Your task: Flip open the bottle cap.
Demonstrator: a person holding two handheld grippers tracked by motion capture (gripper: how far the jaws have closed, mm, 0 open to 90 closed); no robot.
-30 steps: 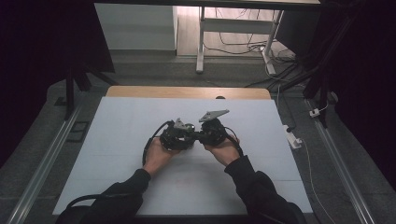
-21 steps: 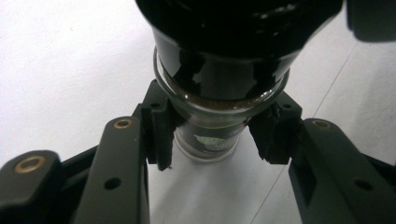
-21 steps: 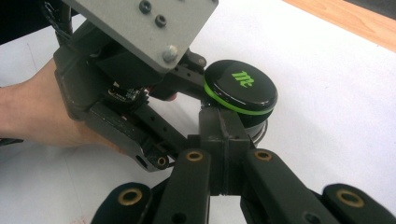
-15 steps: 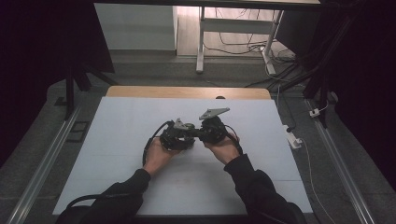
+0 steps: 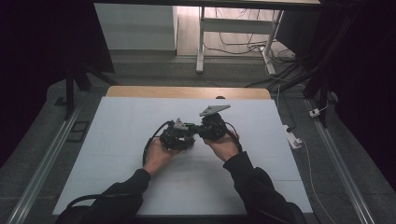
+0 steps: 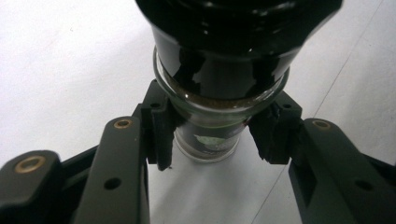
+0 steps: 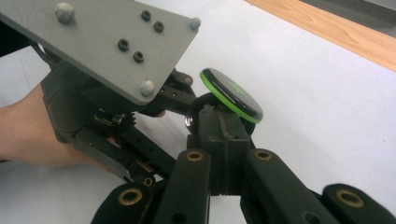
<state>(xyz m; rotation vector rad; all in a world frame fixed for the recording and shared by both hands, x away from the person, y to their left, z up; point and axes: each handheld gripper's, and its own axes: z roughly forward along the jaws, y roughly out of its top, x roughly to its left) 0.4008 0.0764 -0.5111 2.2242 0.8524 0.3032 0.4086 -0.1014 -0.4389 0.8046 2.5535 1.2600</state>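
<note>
A small glass spice jar (image 6: 211, 145) with brown contents and a wide black cap (image 6: 224, 42) hangs over the middle of the white table (image 5: 116, 140). In the left gripper view, my left gripper (image 6: 212, 135) is shut on the glass body just below the cap. In the right gripper view, my right gripper (image 7: 219, 128) is shut on the black cap (image 7: 198, 119), whose green-rimmed flip lid (image 7: 231, 95) stands tilted open. From above, the left gripper (image 5: 180, 136) and the right gripper (image 5: 209, 128) meet tip to tip, each in one of the person's hands.
A white sheet covers the table, and a wooden strip (image 5: 187, 92) shows along its far edge. A white power strip (image 5: 293, 140) and cables lie on the floor to the right. A white stand (image 5: 201, 42) is beyond the table.
</note>
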